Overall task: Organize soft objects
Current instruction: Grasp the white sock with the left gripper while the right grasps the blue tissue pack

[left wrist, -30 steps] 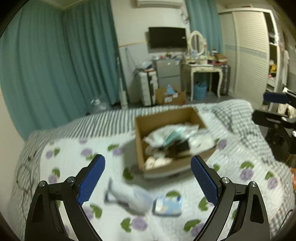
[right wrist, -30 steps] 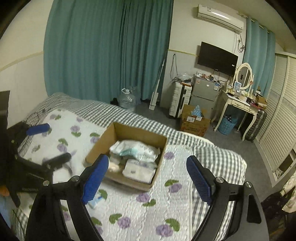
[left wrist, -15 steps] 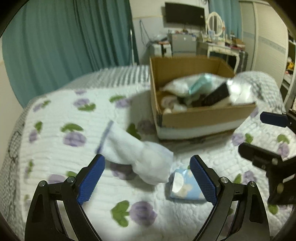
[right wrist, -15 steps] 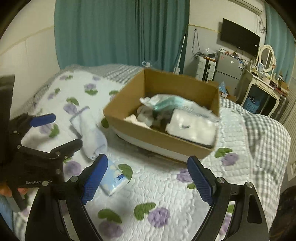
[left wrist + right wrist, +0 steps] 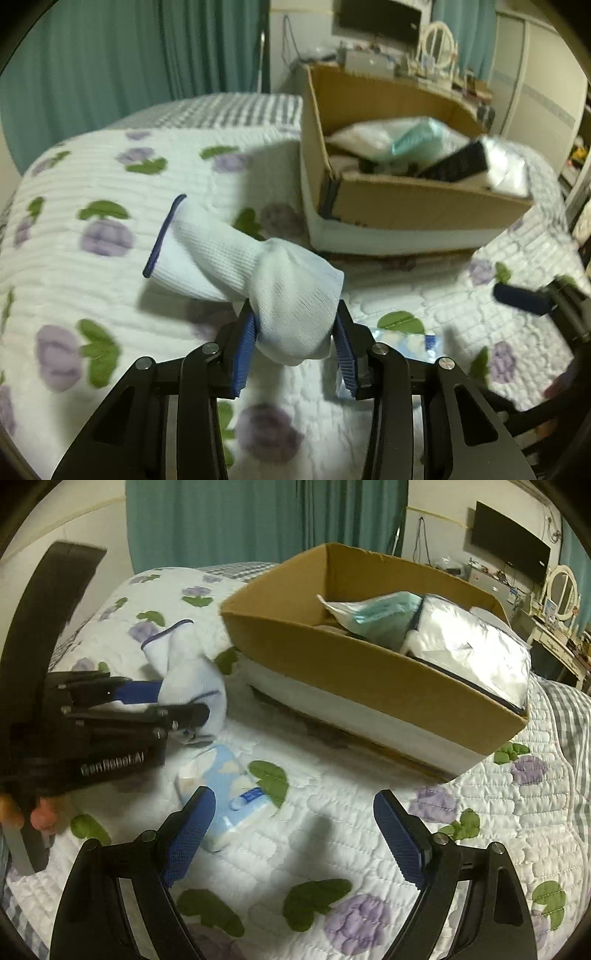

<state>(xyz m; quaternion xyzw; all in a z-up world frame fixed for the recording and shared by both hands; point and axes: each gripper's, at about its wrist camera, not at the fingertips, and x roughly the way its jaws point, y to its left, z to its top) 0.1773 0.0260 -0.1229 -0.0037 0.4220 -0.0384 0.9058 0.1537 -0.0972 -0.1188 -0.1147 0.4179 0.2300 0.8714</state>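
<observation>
A white sock with a dark blue cuff lies on the flowered quilt. My left gripper is shut on the sock's near, bunched end; the right wrist view shows the same grip on the sock. A light blue tissue pack lies on the quilt just beside it, partly hidden behind the left gripper's fingers in the left wrist view. My right gripper is open and empty, low over the quilt right of the pack. A cardboard box holding soft packs stands behind.
The box also shows in the left wrist view, at the right rear, with white and teal packets and a dark item inside. Teal curtains, a TV and a dresser stand beyond the bed. The quilt's edge falls away at right.
Both grippers have come down and forward toward the quilt. My left gripper has closed on the sock's near end. The right gripper has stayed open and now sits by the tissue pack.
</observation>
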